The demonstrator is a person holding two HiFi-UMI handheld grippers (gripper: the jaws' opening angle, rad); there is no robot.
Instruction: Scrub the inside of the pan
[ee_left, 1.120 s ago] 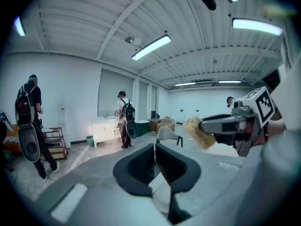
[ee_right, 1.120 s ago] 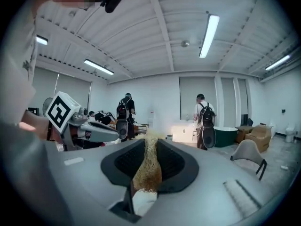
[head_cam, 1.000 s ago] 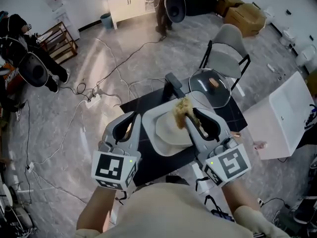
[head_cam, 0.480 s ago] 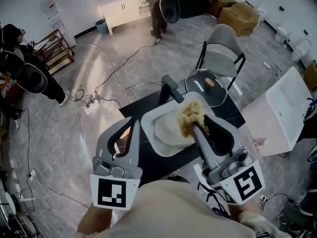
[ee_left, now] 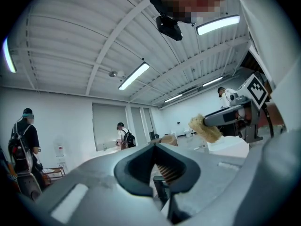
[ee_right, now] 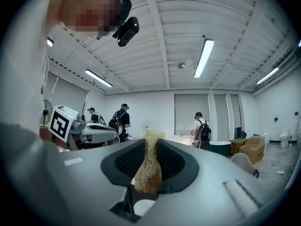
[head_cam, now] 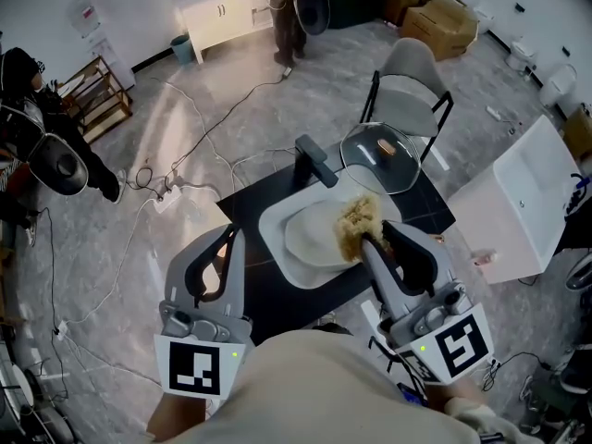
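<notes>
Left gripper (head_cam: 231, 237) hovers level over the table's (head_cam: 252, 202) left edge, jaws closed and empty. Right gripper (head_cam: 363, 240), level over the pan (head_cam: 301, 245), clamps the scrubber (head_cam: 355, 222).

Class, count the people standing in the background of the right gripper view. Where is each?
3. The first person stands at the left, the second person just right of them, the third person right of centre. The right gripper in front may hide others.

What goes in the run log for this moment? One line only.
left gripper shut, empty | right gripper shut on scrubber | scrubber over pan
</notes>
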